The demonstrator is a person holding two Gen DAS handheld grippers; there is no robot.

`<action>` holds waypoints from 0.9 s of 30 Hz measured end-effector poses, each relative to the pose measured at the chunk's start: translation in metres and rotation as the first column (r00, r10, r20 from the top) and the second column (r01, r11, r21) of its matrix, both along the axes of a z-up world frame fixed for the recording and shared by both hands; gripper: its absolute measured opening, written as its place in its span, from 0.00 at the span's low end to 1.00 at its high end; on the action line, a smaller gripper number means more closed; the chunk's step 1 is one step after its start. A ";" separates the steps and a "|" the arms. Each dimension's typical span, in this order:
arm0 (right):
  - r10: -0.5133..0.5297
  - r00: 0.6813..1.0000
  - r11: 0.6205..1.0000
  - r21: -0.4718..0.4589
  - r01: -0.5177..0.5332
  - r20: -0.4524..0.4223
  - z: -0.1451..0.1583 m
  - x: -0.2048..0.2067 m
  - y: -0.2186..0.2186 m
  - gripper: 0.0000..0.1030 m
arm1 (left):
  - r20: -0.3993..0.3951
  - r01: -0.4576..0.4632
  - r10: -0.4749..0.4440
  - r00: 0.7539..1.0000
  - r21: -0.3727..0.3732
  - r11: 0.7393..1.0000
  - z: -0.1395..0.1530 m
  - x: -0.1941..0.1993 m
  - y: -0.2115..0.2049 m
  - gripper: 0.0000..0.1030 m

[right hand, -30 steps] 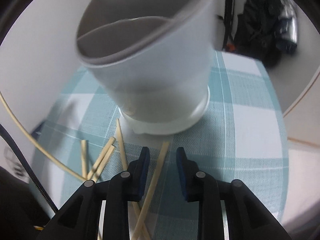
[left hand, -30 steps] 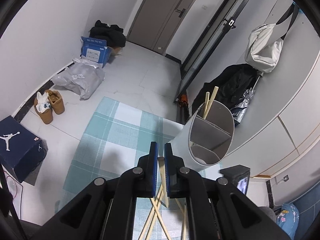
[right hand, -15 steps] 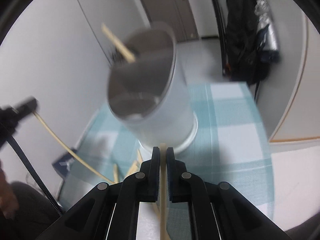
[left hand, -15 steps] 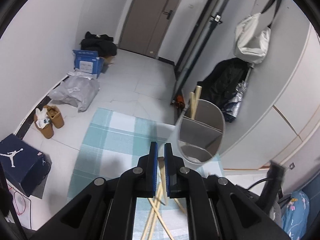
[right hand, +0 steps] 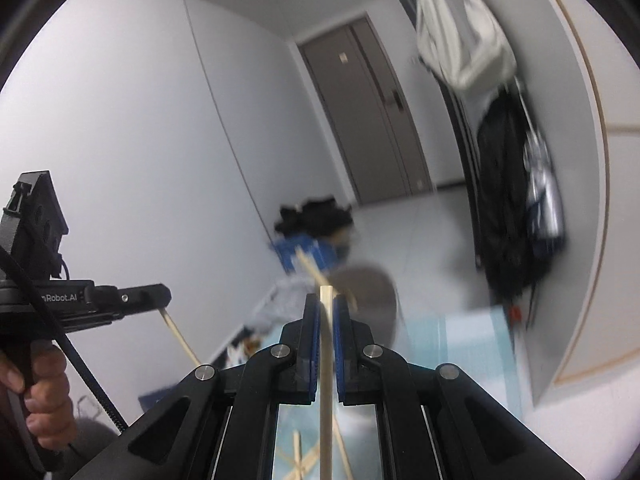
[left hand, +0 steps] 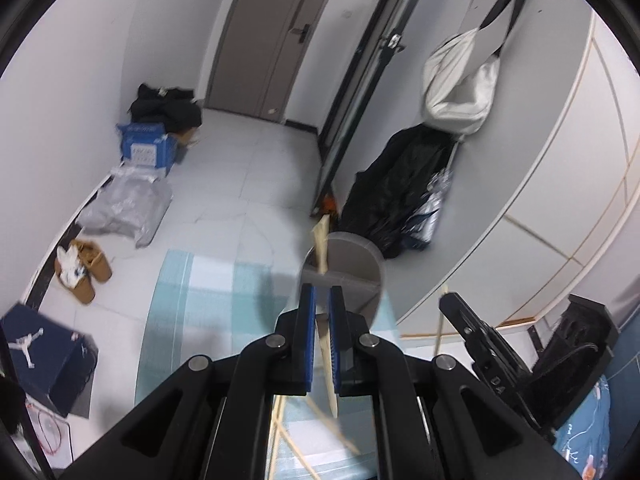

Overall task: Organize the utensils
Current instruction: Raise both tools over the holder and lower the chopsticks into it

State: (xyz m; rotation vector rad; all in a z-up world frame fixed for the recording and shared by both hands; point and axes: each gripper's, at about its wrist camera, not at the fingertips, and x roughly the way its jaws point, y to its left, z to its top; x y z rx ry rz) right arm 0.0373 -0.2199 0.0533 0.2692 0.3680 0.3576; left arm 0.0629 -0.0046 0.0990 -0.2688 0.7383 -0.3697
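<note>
Both hand-held grippers (left hand: 322, 300) (right hand: 325, 308) rose, each clamping a chopstick (left hand: 326, 344) (right hand: 326, 360).

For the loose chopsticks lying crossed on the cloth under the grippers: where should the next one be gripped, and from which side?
Both grippers already hold one: the left gripper and the right gripper are each shut on a chopstick. For the loose chopsticks on the cloth, probably grip a free end clear of the crossing, coming from above with the jaws across the thin shaft, so only one lifts.
</note>
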 end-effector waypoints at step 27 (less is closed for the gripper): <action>0.043 0.939 0.999 -0.011 -0.042 0.342 0.054 0.149 0.009 0.06 | 0.074 -0.010 0.012 0.997 -0.027 1.000 0.039 0.104 -0.013 0.02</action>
